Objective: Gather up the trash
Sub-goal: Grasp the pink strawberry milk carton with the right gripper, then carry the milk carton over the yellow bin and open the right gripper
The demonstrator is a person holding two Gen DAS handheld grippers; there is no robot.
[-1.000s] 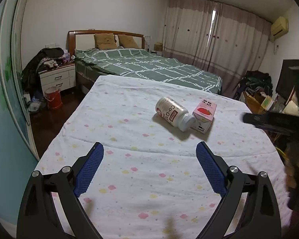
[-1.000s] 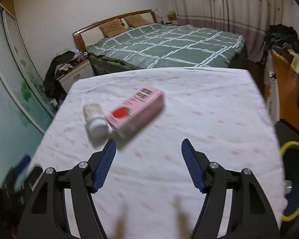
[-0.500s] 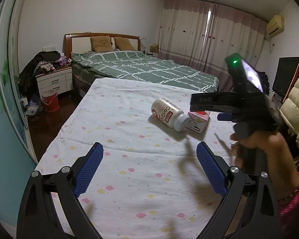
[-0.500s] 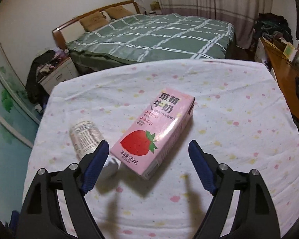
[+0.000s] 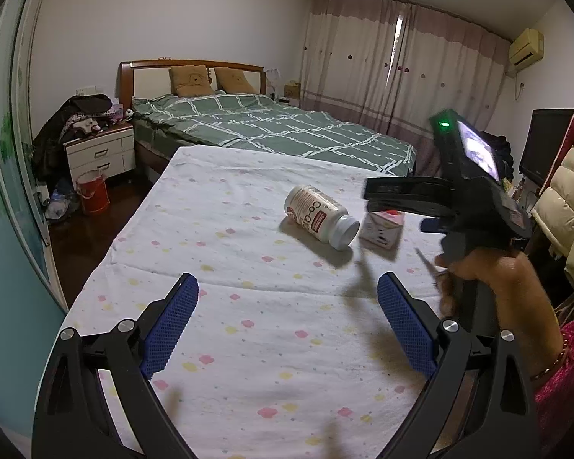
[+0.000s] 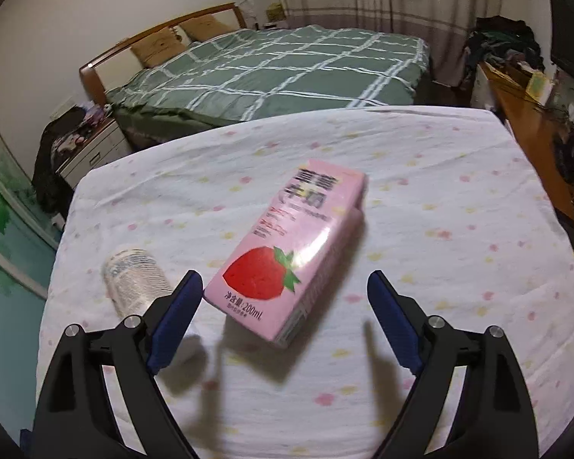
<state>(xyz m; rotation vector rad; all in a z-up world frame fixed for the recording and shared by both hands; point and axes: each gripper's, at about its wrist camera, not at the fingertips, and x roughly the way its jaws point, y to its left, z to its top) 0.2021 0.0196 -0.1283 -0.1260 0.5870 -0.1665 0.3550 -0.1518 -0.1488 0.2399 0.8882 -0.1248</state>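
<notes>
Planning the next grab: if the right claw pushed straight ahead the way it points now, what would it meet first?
Most likely the pink strawberry milk carton, lying flat on the floral tablecloth. It sits between the open fingers of the right claw, just ahead of them. The white pill bottle lies off to the left, outside that line.

Pink strawberry carton (image 6: pixel 287 252); white bottle (image 5: pixel 319 216); floral-dotted white cloth (image 5: pixel 229 229).

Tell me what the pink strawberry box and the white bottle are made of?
The pink strawberry box looks like coated cardboard, a drink carton: sharp folded edges and a shiny glare across its printed face. The white bottle looks like smooth plastic with a paper or film label around it; its dull, even white body suggests that, though I can't be sure. Both lie on a soft flowered cloth.
</notes>
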